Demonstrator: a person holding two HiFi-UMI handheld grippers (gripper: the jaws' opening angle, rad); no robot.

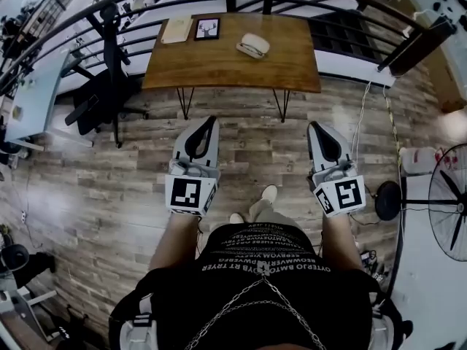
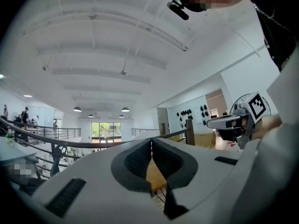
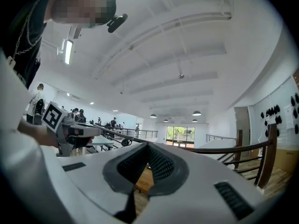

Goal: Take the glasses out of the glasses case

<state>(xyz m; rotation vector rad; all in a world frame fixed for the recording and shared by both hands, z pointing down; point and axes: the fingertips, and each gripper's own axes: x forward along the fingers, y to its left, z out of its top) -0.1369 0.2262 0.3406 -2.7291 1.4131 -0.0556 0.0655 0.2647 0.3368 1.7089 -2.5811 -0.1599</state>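
Most of the view is taken up by a big open hall w/ a plank floor [image 1: 248,148]. A curved railing [image 1: 417,46] is seen beyond the table [image 1: 219,68], a chair [image 1: 102,86] at its left and a fan [image 1: 449,203] at far right. The table is wooden and flat, on thin metal legs. Bare top is left round each item, so approach isn't blocked.

Left gripper [image 1: 210,122] and right gripper [image 1: 316,126] are held level over the floor, well short of the table. Both sets of jaws are closed pad to pad, w/ nothing held.

A notepad [image 1: 176,29] and a frame [image 1: 206,28] are laid at the table's back left. The case [image 1: 252,45] is laid right of centre, apart from both, and seems shut.

It is judged a light, stiff, smooth clamshell, likely to skid if pushed. The lower shell would best be pinned by one gripper and the lid raised at its front lip by the other.

Glasses aren't seen and are presumably inside. They are judged light & fragile, best taken at the bridge or a temple, not the lenses.
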